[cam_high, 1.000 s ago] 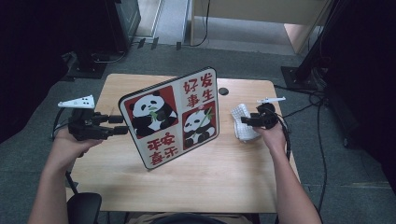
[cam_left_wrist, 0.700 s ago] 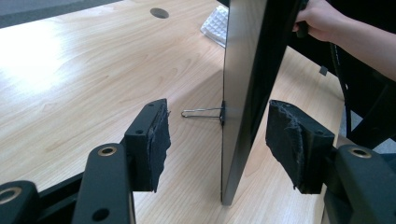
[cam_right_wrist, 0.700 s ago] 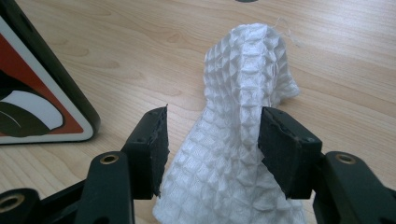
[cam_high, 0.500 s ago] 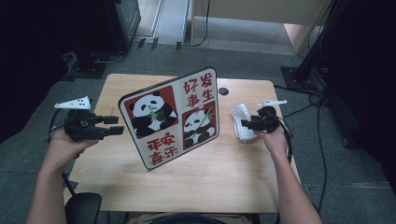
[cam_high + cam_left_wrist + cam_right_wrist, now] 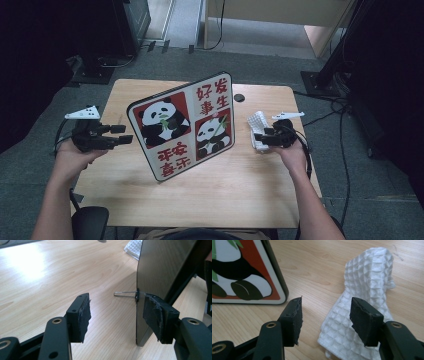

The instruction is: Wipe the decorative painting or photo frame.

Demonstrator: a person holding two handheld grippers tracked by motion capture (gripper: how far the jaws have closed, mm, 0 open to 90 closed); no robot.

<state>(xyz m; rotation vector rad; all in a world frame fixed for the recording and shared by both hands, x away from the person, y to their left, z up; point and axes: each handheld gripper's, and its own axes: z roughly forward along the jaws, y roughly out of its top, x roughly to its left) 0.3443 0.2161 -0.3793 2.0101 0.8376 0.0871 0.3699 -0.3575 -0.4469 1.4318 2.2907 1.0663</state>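
Right gripper [image 5: 325, 315], jaws wide open and empty, hangs just above the white cloth [image 5: 362, 305]'s near end; left gripper [image 5: 116, 317], likewise open, flanks the panda board [image 5: 182, 125]'s edge.

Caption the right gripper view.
Open right tool poised over a white cloth beside the panda sign.

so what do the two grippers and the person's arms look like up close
Both are black two-jaw tools. The left gripper has blocky jaws faced with worn, frayed black padding, and brass-ringed screw holes in the arms behind; the right gripper is built the same. In the high view each carries a pale grey three-cornered plate on top and trails a black cable. The forearms are bare, with no sleeves in sight.
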